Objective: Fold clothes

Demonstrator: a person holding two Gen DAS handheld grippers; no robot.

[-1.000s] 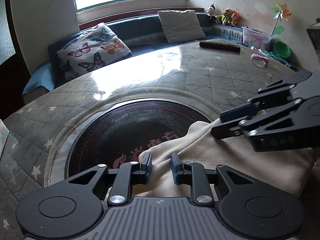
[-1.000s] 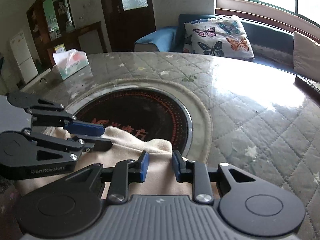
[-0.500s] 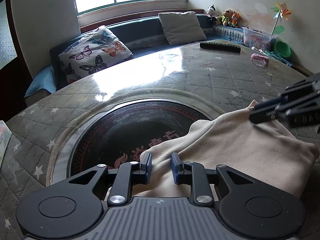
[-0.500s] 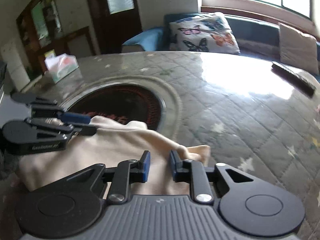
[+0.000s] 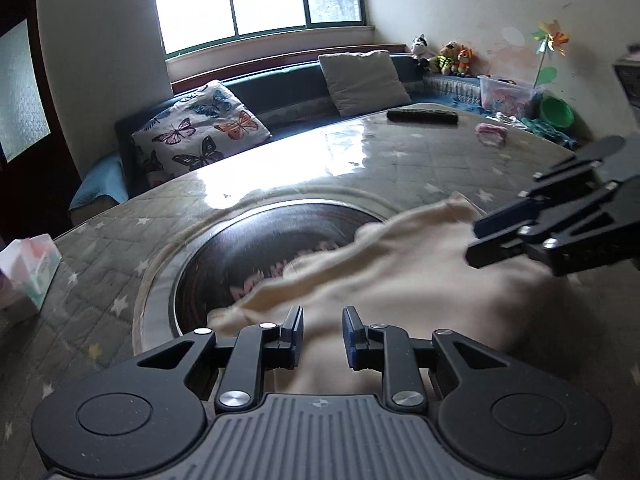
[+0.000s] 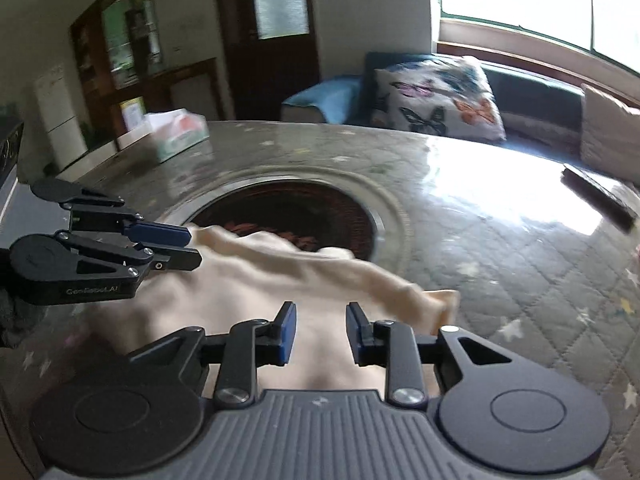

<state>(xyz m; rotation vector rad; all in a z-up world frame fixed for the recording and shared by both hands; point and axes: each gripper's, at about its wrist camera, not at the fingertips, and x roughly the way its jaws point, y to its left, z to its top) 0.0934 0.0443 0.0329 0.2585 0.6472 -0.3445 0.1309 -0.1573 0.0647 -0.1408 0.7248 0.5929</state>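
Left gripper (image 5: 320,332): jaws narrowly apart with the cream garment (image 5: 400,272) running up between them, though blur hides whether the pads press it. Right gripper (image 6: 318,330): jaws opening, cloth between them likewise, grip not confirmable. The garment lies directly ahead of both tools on the near part of the quilted table (image 6: 500,240), long axis running left to right between them, far edge draped over the dark round inset (image 5: 280,240).

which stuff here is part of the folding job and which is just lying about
In the job:
- cream garment
- left gripper
- right gripper

Just lying about:
- tissue box
- remote control
- pink item
- butterfly cushion
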